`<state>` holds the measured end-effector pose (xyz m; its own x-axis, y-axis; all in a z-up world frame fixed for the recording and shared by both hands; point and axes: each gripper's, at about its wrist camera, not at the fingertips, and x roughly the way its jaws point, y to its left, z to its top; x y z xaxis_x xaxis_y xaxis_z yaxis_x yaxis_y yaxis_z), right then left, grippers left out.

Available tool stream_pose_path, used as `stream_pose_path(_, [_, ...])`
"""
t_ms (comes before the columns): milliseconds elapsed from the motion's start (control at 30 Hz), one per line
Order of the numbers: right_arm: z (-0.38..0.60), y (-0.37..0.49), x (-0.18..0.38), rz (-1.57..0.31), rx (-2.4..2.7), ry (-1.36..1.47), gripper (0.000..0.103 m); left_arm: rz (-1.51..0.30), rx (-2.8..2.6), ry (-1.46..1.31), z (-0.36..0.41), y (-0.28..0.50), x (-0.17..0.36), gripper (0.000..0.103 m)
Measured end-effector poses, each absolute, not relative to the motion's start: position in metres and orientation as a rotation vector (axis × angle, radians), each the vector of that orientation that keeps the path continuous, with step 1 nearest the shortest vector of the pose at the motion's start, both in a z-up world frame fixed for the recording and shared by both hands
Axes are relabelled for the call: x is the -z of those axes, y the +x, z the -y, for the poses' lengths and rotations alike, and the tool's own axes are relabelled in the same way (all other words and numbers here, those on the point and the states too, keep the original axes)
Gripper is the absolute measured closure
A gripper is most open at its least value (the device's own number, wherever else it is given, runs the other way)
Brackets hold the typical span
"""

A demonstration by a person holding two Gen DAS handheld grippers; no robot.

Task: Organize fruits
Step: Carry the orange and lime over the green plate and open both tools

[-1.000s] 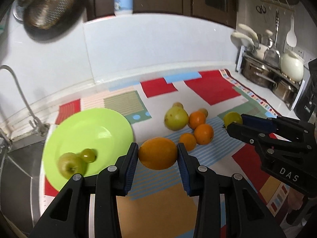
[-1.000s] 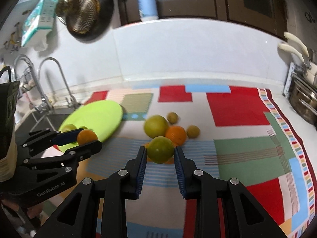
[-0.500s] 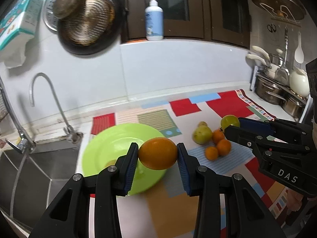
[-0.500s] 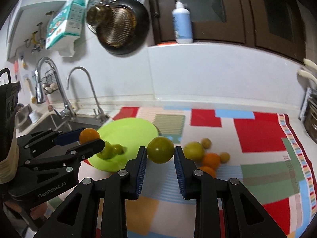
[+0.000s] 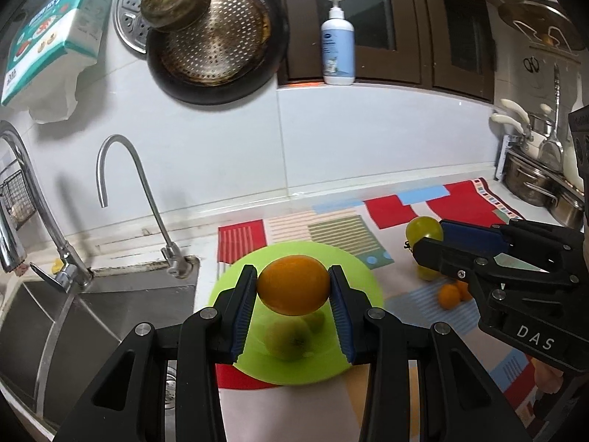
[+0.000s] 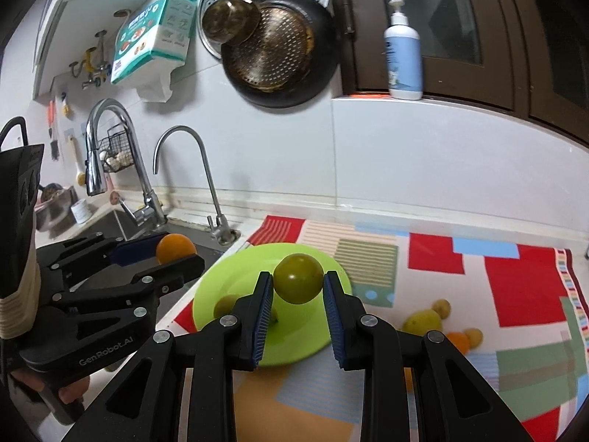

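Observation:
My left gripper (image 5: 293, 291) is shut on a large orange (image 5: 293, 284), held in the air over the lime-green plate (image 5: 362, 280). Under it, blurred, a green apple (image 5: 287, 339) and a smaller green fruit (image 5: 316, 319) lie on the plate. My right gripper (image 6: 298, 284) is shut on a round green fruit (image 6: 298, 283), also above the plate (image 6: 235, 276). The right gripper (image 5: 427, 239) shows at the right of the left wrist view with the green fruit (image 5: 423, 228). The left gripper (image 6: 176, 252) and its orange (image 6: 175, 246) show at the left of the right wrist view.
Several loose fruits, a yellow-green pear (image 6: 421, 322) and small oranges (image 5: 450, 295), lie on the patterned mat (image 6: 522, 283) to the right of the plate. A steel sink (image 5: 73, 313) with two taps (image 5: 110, 184) lies left. Pots (image 5: 533, 180) stand far right; pans hang on the wall.
Both grippers have moved left and risen with their fruits, from above the loose fruit pile to above the green plate. The grips have not changed.

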<state>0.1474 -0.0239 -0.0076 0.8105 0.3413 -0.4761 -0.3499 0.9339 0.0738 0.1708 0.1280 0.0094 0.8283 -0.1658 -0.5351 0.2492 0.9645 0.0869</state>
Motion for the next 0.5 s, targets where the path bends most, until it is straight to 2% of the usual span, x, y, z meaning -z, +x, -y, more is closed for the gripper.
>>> stream_pose_path(500, [-0.01,0.22,0.051,-0.648,-0.398,-0.031,0.074,-0.682,0.21,0.113,-0.157,0.24,0.04,0.064])
